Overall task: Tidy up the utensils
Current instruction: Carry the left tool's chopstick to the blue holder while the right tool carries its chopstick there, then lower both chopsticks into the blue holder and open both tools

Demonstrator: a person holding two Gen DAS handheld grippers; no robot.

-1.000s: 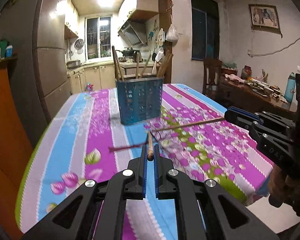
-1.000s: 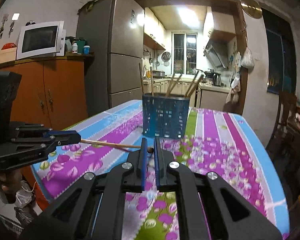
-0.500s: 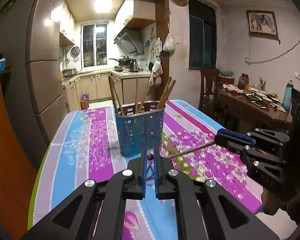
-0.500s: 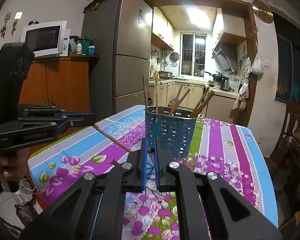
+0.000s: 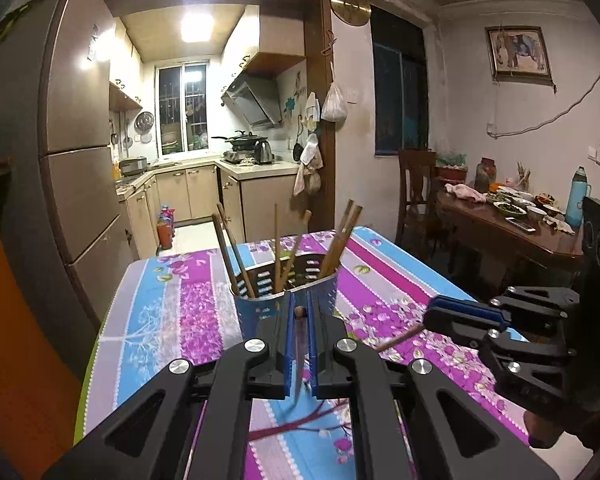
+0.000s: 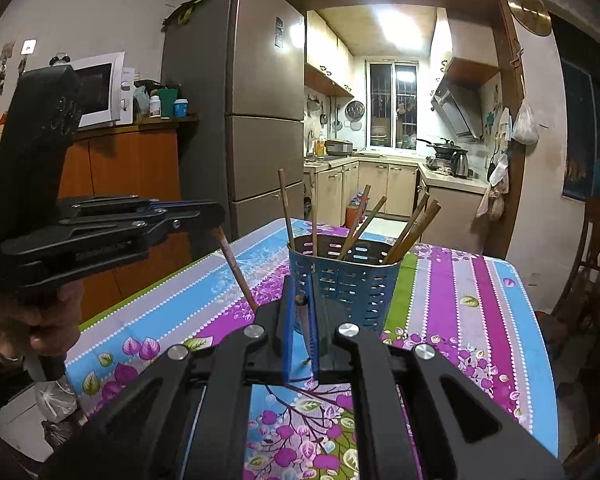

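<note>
A blue perforated utensil holder (image 5: 286, 300) (image 6: 346, 280) stands on the flowered tablecloth (image 5: 168, 320) and holds several wooden chopsticks (image 5: 340, 236) (image 6: 364, 222). My left gripper (image 5: 299, 312) is shut on a brown chopstick (image 5: 299, 344), raised above the table just in front of the holder. My right gripper (image 6: 302, 304) is shut on another brown chopstick (image 6: 305, 328), also raised close to the holder. Each gripper shows in the other's view, the left (image 6: 204, 216) with its chopstick (image 6: 236, 266) slanting down, the right (image 5: 452, 316) with its chopstick (image 5: 400, 338).
The table (image 6: 460, 300) stands before a kitchen doorway. A fridge (image 6: 252, 120) and an orange cabinet (image 6: 140, 168) with a microwave (image 6: 100, 88) are on the left. A wooden chair (image 5: 416, 188) and a dark side table (image 5: 508, 232) with dishes are on the right.
Both grippers have risen from the table with their chopsticks and moved closer to the holder. The chopsticks have swung from lying level to pointing steeply down.
</note>
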